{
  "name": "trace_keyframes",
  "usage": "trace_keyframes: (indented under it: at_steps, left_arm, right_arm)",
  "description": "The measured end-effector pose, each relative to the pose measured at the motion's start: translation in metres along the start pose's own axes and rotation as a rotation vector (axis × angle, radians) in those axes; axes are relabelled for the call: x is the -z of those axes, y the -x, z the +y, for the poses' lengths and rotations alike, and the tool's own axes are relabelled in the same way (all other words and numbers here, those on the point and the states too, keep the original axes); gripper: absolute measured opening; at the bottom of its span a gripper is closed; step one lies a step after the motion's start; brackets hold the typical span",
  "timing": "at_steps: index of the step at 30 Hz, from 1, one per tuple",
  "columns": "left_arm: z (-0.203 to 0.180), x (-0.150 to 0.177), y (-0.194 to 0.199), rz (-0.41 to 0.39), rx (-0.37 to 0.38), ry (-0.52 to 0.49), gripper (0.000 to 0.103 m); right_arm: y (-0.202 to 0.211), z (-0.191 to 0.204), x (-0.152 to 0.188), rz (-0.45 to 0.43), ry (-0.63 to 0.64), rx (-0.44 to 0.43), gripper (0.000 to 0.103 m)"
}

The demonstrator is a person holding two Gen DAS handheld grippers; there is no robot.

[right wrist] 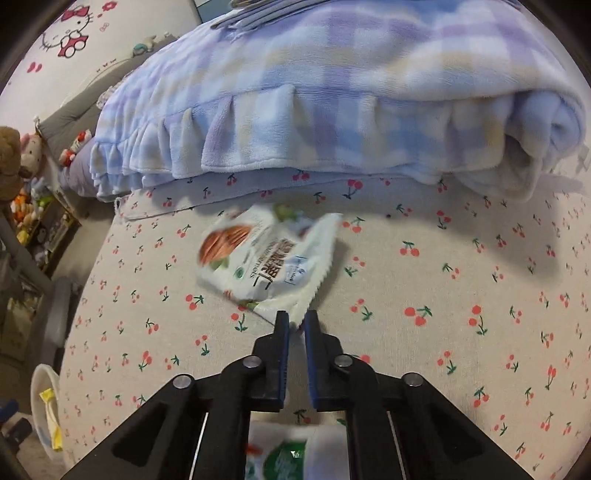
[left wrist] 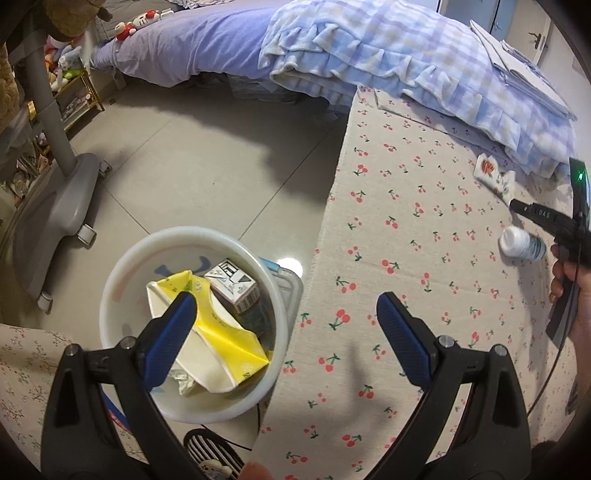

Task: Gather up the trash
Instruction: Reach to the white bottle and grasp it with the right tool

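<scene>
The right gripper (right wrist: 296, 320), at lower centre of the right wrist view, has its blue-padded jaws drawn nearly together on the serrated lower corner of a white snack packet (right wrist: 266, 258); the packet lies on the cherry-print cloth (right wrist: 443, 295) just in front of the folded blue-and-lilac checked blanket (right wrist: 332, 92); its print shows brown almonds, some large characters too blurred to read, and a small blue logo box whose lettering cannot be made out; a Hello Kitty figure (right wrist: 72, 35) is printed at upper left. In the left wrist view the left gripper (left wrist: 284, 306) hangs wide open with nothing between its pads, one finger over a white bin (left wrist: 118, 266) at lower left holding a flattened yellow-and-white carton (left wrist: 221, 343) and a dark box with a barcode (left wrist: 238, 288); at the right edge a white bottle (left wrist: 521, 243) lies on its side on the cloth, close under the other gripper, whose body reads "DAS".
</scene>
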State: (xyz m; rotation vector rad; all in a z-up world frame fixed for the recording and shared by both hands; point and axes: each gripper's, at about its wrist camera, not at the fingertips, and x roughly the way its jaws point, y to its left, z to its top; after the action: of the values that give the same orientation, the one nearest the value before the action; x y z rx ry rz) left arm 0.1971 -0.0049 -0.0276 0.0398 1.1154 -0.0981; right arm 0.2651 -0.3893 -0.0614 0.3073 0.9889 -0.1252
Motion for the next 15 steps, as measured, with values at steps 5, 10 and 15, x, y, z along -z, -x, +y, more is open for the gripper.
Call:
trace_keyframes:
  at_steps: [5,10,15]
  left_arm:
    - [0.001,0.001,0.002,-0.001,0.012,0.006,0.098]
    - [0.002,0.002,0.003,0.001,0.022,0.005,0.098]
    - [0.008,0.006,0.011,-0.004,0.047,0.015,0.098]
  right_arm:
    - [0.009,-0.009,0.006,0.013,0.006,-0.003,0.006]
    - [0.023,-0.014,0.013,0.065,-0.003,-0.065,0.065]
    - [0.042,0.004,0.033,0.111,0.160,-0.125,0.070]
